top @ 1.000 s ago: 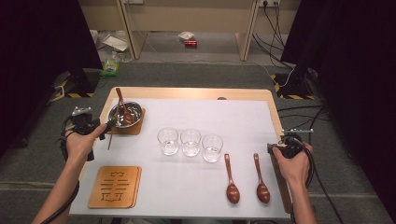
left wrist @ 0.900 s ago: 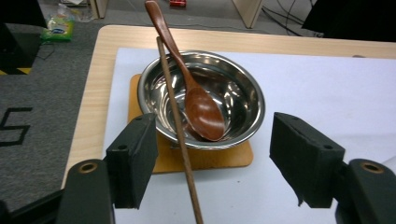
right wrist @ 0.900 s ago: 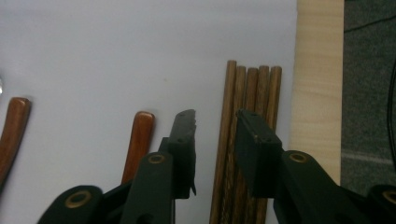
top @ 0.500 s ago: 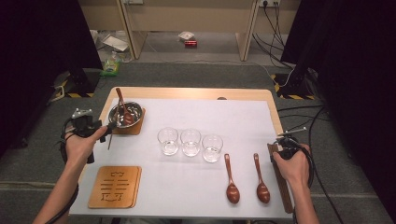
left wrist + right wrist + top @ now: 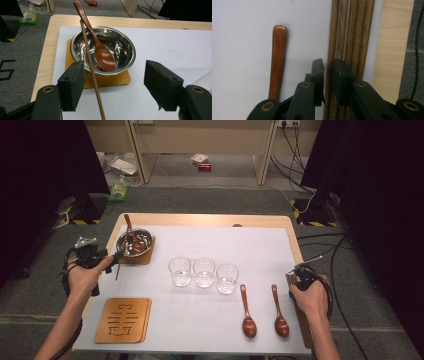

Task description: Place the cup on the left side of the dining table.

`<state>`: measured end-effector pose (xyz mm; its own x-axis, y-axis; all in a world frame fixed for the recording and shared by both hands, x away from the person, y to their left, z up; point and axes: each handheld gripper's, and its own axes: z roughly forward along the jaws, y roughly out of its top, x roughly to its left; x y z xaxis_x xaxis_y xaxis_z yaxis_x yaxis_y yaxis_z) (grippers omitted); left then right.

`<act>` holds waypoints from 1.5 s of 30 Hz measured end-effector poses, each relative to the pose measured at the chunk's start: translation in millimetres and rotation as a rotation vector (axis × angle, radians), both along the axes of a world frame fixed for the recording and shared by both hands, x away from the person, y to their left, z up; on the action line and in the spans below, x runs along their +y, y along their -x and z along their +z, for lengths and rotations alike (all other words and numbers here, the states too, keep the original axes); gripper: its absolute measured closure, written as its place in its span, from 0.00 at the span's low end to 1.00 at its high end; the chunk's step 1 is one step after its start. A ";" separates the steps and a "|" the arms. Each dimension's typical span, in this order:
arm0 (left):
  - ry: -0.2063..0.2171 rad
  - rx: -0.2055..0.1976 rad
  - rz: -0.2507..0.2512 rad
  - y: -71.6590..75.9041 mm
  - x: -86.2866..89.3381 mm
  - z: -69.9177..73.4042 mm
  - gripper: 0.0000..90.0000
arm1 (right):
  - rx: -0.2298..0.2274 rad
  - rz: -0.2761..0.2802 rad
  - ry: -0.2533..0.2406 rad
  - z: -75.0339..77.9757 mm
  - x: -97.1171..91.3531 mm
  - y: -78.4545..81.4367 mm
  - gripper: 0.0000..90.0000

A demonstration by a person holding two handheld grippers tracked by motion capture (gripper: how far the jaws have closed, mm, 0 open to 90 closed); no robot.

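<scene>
Here's the table [image 5: 260,330] under its white sheet, and everything gets placed off the steel bowl [image 5: 135,241] at the far left corner. The bowl sits on a small wooden mat [image 5: 146,258], and just this side of it, toward the person, lies a carved wooden coaster [image 5: 124,319].

Right of the bowl, a row of three glasses [image 5: 203,272] stands side by side. Further right and nearer the person lie two wooden spoons [image 5: 248,312], handles pointing away. A third spoon [image 5: 98,47] rests inside the bowl, its handle up over the far rim.

Well across the table from the bowl, along the right edge, lies a bundle of wooden chopsticks [image 5: 352,37]. That's where the right gripper [image 5: 327,65] is working: its jaws have just been closing and now pinch in on the leftmost stick of the bundle, the pads tight either side of it.

Back at the bowl, the left gripper [image 5: 113,85] hangs just in front with its jaws spread wide. A single chopstick [image 5: 91,67] leans against the bowl's near rim and runs down between those jaws, close to the left pad; whether it touches, I can't tell.
</scene>
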<state>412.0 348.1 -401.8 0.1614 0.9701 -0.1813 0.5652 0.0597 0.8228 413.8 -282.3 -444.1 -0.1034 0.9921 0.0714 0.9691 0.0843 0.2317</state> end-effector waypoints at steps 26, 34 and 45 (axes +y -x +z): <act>-0.001 -0.006 -0.003 2.2 0.2 0.1 0.36 | 0.129 -0.017 0.064 -3.1 13.6 7.5 0.90; -0.001 -0.008 -0.003 2.4 -0.2 1.0 0.36 | 0.164 -0.022 0.078 -3.3 14.4 3.7 0.95; 0.002 -0.016 -0.005 1.0 -0.9 5.1 0.36 | 0.095 -0.026 0.033 11.4 13.4 -0.3 0.95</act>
<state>411.1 347.2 -396.7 0.1690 0.9690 -0.1801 0.5520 0.0583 0.8318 414.1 -268.9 -432.8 -0.0721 0.9963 0.0470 0.9886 0.0651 0.1360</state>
